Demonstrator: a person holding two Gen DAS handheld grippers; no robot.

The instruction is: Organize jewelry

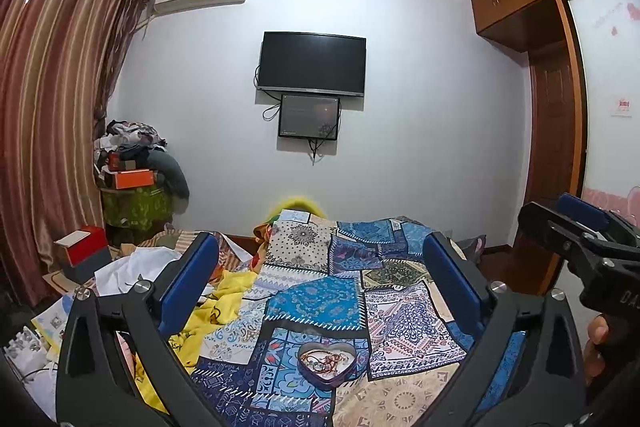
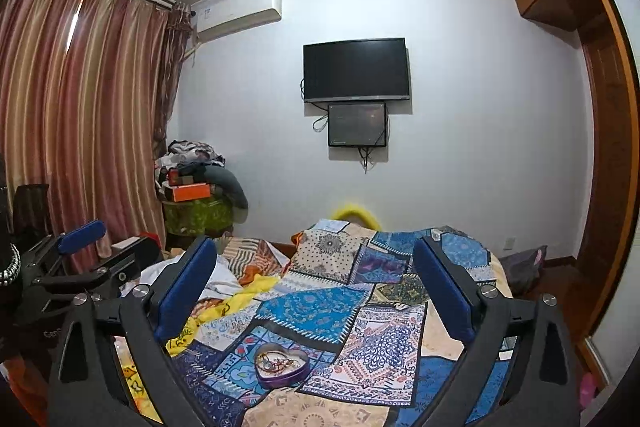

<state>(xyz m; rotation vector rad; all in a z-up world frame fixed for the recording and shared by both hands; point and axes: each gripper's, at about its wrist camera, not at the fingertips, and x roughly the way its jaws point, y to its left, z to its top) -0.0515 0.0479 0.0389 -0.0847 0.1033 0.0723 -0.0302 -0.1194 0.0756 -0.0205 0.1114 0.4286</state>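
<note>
Heart-shaped tin [image 1: 327, 363]: sits open on the patchwork quilt [image 1: 320, 301], low in the left wrist view and between the two finger lines, nearer the camera than the blue pads reach. In the right wrist view the same tin [image 2: 282, 365] lies left of centre, closer to the left-hand finger.
Jewelry [image 1: 325, 361]: a tangle of cords and beads, red and gold tones, inside the tin (single pieces cannot be told apart).
Left gripper [image 1: 320, 247]: fingers spread wide, blue pads [image 1: 188, 283] well apart, nothing between them. It hangs above the quilt, clear of the tin.
Right gripper [image 2: 316, 247]: fingers likewise spread wide, pads [image 2: 444, 291] well apart and holding nothing. It is above the bed and not touching the tin.
Cross-view: the right gripper [image 1: 584, 239] shows at the right edge of the left wrist view; the left gripper [image 2: 80, 259] shows at the left edge of the right wrist view. Both are held side by side, facing the same wall.
Quilt: blue, cream and pink printed squares, rumpled, covering the bed; yellow cloth [image 1: 224, 311] lies bunched at its left side.
Wall ahead: a dark television [image 1: 312, 63] is mounted there, with a smaller screen [image 1: 309, 117] just beneath it.
Left of room: striped curtains [image 1: 52, 107] (drawn), with a pile of clothes and boxes [image 1: 136, 155] in the corner.
</note>
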